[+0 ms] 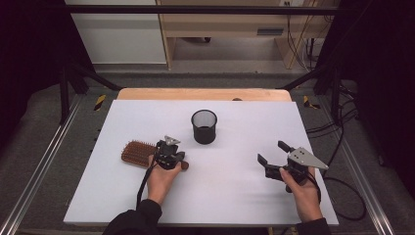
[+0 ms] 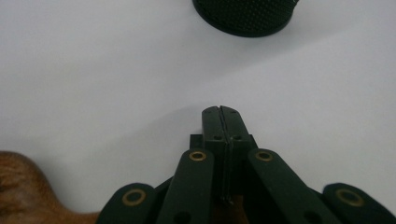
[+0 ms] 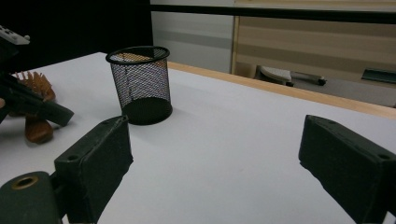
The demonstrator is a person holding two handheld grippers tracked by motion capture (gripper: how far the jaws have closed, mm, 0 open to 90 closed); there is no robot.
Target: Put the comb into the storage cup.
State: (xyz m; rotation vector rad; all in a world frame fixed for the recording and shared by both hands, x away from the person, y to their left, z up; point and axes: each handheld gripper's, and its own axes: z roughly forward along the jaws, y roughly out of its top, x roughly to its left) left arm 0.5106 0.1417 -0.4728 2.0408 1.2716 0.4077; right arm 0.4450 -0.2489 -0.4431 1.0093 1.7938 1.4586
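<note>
White table (image 1: 235,196) fronts a pale wooden cabinet (image 1: 220,24).

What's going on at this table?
A person holds a gripper in each hand over a white table. The left gripper, jaws shut, sits over the handle of a wooden hairbrush; whether it grips it is unclear. The right gripper waits open and empty. A black mesh cup stands upright behind.

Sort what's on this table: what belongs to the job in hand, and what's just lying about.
In the job:
- hairbrush, at the left gripper, whose jaws are shut
- mesh cup, the likely container

Not in use:
- right gripper, open, nothing between its jaws
- white table, otherwise bare
</note>
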